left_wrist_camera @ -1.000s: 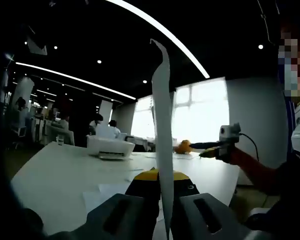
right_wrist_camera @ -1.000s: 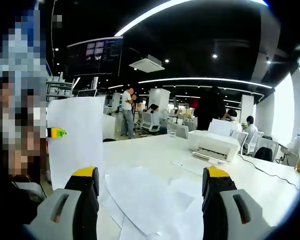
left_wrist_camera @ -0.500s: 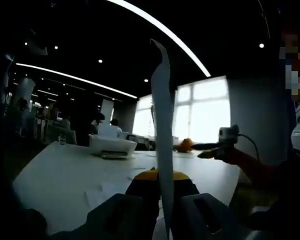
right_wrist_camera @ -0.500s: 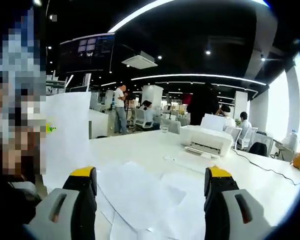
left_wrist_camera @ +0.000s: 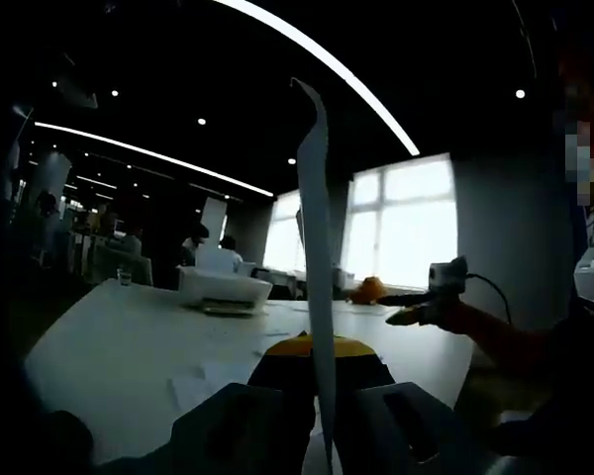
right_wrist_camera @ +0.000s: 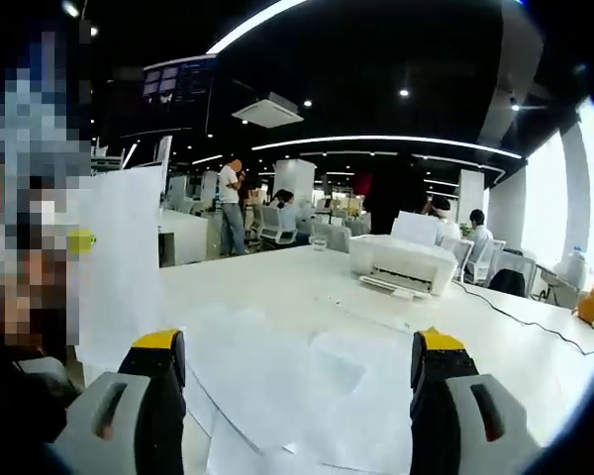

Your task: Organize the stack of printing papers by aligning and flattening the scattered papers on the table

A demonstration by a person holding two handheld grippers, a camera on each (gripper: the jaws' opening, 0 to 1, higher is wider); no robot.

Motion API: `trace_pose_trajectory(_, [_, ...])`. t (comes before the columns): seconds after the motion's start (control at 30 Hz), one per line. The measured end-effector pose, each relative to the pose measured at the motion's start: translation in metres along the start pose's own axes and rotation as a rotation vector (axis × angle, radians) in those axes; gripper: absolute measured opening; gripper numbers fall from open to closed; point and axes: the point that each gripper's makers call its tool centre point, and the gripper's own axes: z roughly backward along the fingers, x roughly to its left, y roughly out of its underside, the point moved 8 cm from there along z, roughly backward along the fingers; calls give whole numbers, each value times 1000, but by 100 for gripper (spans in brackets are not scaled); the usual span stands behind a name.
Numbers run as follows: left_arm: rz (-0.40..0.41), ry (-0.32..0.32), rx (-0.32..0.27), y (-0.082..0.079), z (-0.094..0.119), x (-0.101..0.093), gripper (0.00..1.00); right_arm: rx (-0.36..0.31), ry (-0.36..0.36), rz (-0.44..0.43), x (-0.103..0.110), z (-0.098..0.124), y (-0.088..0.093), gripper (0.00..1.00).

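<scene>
In the left gripper view, the left claw (left_wrist_camera: 322, 371) is clamped on a single white sheet of paper (left_wrist_camera: 317, 257), held edge-on so it reads as a thin upright strip rising from between the yellow-tipped jaws. Its top edge curls a little to the left. Below it the white worktop (left_wrist_camera: 119, 346) carries a few more loose sheets (left_wrist_camera: 213, 376), lying flat just beyond the jaws. A white printer (left_wrist_camera: 223, 287) stands farther back on the worktop. The right claw (left_wrist_camera: 401, 317) comes in from the right, held in a hand; whether it is open cannot be told from here.

In the right gripper view, the right claw (right_wrist_camera: 297, 351) stands wide open with nothing between its jaws. Scattered papers (right_wrist_camera: 297, 381) lie overlapping and askew on the worktop (right_wrist_camera: 277, 287) between the jaws, flat but unaligned. At the left, the held sheet (right_wrist_camera: 119, 262) faces the camera broadside, upright and smooth. The printer (right_wrist_camera: 401, 265) sits beyond the papers.
</scene>
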Motion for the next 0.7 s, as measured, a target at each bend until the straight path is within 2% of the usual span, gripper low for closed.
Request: trace_pose_trajectory(0.7, [9, -20, -11, 1, 7, 3, 5, 3, 31, -74, -17, -32, 27, 90])
